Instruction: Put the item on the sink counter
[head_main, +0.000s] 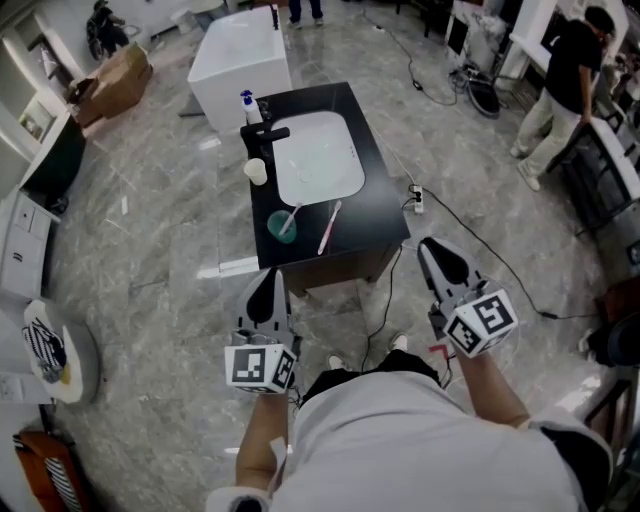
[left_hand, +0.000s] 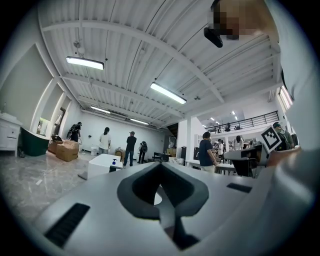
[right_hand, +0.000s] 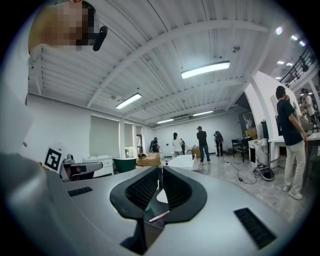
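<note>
1. Two claws are held low in front of the person, both short of the sink unit and touching nothing on it.
2. The left claw (head_main: 267, 290) has its jaws pressed together at the tips, and its own view (left_hand: 160, 167) shows nothing between them.
3. The right claw (head_main: 440, 262) is likewise closed on nothing, which its own view (right_hand: 161, 172) confirms.
4. One black surface (head_main: 375, 200) stands ahead of them, with one white basin (head_main: 318, 155) sunk into it.
5. One black faucet (head_main: 265, 138) sits at the basin's left rim. One soap bottle (head_main: 250, 106) with a blue pump stands just behind it.
6. There are two cups, both left of the basin: a small pale cup (head_main: 257, 172) near the faucet, and a green cup (head_main: 282, 226) at the near edge.
7. There are two toothbrushes. A pale toothbrush (head_main: 291, 215) leans tilted in the green cup. A pink toothbrush (head_main: 329, 227) lies flat on the surface just right of that cup, by the basin's near rim.
8. So every loose item I can count rests on the surface and none is in either claw.
9. One white block (head_main: 240, 60) stands behind the sink unit.
10. One power strip (head_main: 417, 198) lies on the floor to the unit's right, with a cable trailing off.
11. One person in a dark top (head_main: 560, 90) stands well apart at the far right.
</note>
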